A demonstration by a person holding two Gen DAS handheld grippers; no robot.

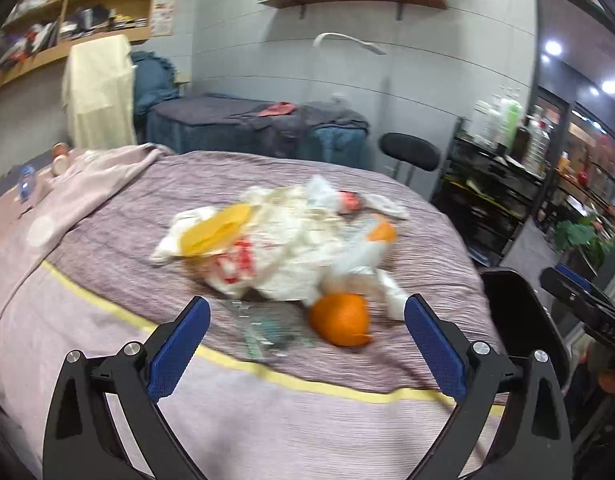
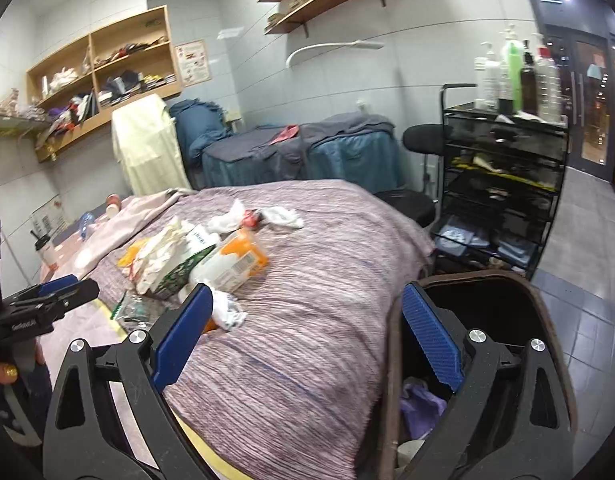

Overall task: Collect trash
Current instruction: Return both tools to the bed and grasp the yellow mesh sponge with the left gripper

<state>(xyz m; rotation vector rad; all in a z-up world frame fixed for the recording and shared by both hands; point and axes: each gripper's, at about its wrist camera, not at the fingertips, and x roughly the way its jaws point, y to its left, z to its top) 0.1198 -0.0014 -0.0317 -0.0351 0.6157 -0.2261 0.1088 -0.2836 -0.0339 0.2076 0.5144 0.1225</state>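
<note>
Remaining on the striped mauve bedspread (image 2: pixel 307 280) near its foot edge: heaped white wrappers (image 1: pixel 291 240), round orange fruit (image 1: pixel 340 319), clear plastic packet (image 1: pixel 267 330); dark brown-rimmed bin (image 2: pixel 507 280) holds little; left gripper (image 1: pixel 307 320) and right gripper (image 2: pixel 307 308) both gape empty.

Trash pile (image 1: pixel 283 240) is smeared by motion blur in the left wrist view. Bin (image 2: pixel 543 304) interior is mostly hidden behind the right claw (image 2: pixel 307 312); shelf contents are unreadable.

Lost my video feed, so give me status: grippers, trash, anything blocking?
Left gripper open, empty, facing the trash pile on the bed. Right gripper open, empty, beside the bin. Orange nearest. Nothing blocking.
</note>
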